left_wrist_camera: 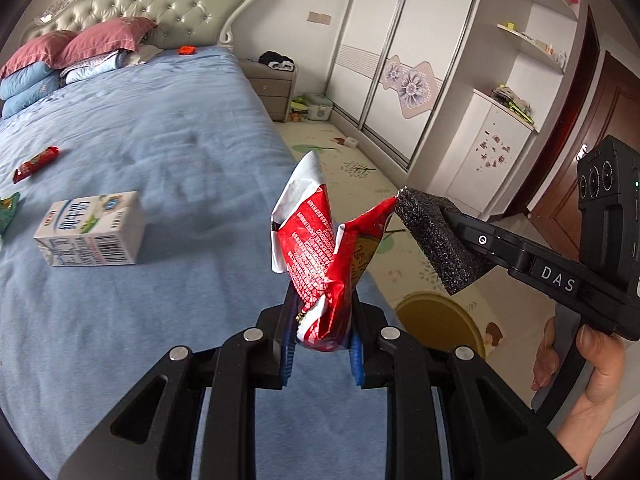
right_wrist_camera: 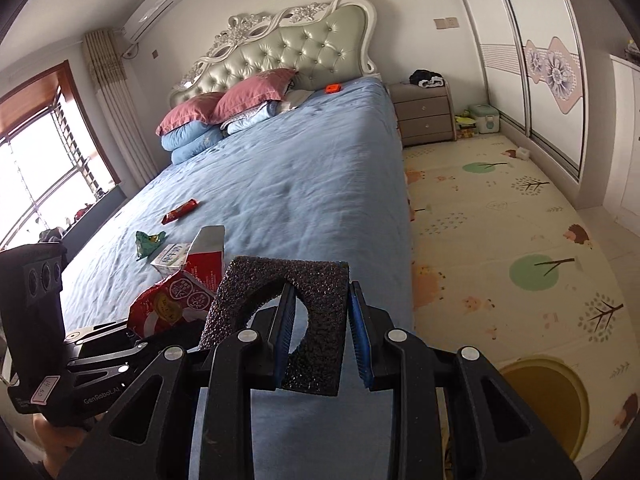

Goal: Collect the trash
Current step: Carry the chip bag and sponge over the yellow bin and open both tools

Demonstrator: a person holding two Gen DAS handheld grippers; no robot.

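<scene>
The left gripper holds a crumpled red and white wrapper upright above the near right edge of the bed, its jaws clenched on the wrapper's lower end. The right gripper comes in from the right, its jaws clamped on a piece of black foam; in the left wrist view a corner of the foam touches the wrapper's upper right tip.

More trash lies on the blue sheet to the left. A white milk carton lies on its side in the middle left, a green wrapper sits just beyond it toward the left edge, and a red snack bar lies farther up the bed. A small orange object rests at the far end near the pillows.

Beside the bed on the right, a patterned play mat covers the floor, with a bedside cabinet at its far end.
</scene>
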